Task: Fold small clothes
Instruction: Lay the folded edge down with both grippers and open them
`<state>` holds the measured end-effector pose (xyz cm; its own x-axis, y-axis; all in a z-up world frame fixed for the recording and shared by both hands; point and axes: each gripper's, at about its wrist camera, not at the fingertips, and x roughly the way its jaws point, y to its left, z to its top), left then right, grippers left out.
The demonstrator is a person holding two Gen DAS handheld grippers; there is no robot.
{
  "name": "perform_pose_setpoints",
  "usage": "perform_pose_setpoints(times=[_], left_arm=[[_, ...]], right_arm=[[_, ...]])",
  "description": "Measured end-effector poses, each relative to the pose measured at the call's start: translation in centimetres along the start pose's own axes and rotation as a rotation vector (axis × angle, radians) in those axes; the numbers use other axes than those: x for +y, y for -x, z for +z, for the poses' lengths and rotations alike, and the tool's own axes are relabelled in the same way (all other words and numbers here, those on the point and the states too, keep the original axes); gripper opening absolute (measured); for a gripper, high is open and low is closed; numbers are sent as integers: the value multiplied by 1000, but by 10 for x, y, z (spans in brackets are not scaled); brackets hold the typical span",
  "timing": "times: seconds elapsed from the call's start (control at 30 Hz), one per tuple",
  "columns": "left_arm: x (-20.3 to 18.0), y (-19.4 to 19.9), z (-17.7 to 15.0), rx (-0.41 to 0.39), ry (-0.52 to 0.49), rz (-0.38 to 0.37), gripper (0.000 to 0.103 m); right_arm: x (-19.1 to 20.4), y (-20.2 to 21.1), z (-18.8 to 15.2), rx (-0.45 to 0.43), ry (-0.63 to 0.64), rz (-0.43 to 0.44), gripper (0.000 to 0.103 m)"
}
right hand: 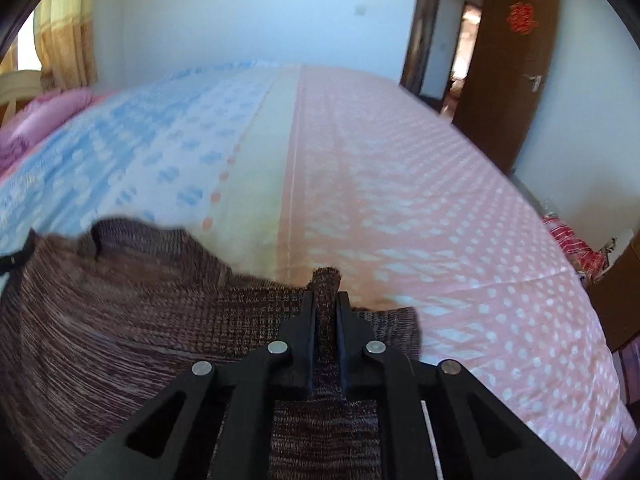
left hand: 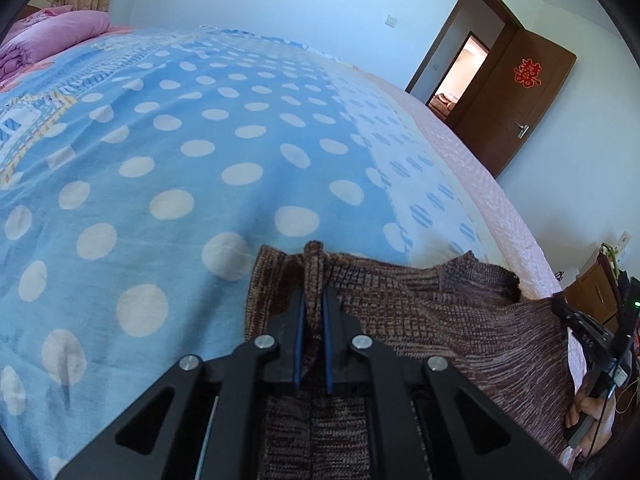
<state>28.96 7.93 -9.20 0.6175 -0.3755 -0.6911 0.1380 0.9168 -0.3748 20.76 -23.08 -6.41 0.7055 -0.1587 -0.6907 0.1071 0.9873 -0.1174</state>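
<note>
At the far left a folded pink quilt rests at the head of the bed, whose sheet runs from blue with white dots to pink with white dots. Nothing here serves as a container; the bed alone carries the goods. One garment is in view: a brown knitted sweater lying on the near edge of the bed, its neckline towards the middle. The left gripper has its jaws pressed together on a raised fold of the sweater's left edge. The right gripper likewise pinches a pulled-up fold at the sweater's right edge, over the pink part of the sheet. At the right stands one open brown door bearing a red paper ornament.
</note>
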Motion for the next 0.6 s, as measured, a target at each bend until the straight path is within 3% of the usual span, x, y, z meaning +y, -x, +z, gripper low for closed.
perform_pose_setpoints(times=[0.17, 0.3, 0.47, 0.57, 0.6], left_arm=[[3, 12, 17, -71, 35, 31, 6], [6, -3, 22, -49, 41, 91, 6], [-1, -10, 11, 32, -32, 59, 7], [-8, -5, 13, 34, -87, 35, 19], [-9, -5, 13, 34, -93, 20, 29]], right_arm=[[-14, 41, 16, -160, -61, -64, 8], [-11, 17, 21, -131, -66, -73, 8], [0, -33, 0, 15, -20, -110, 8], [-5, -31, 2, 1, -39, -91, 8], [-5, -31, 1, 6, -38, -90, 8]])
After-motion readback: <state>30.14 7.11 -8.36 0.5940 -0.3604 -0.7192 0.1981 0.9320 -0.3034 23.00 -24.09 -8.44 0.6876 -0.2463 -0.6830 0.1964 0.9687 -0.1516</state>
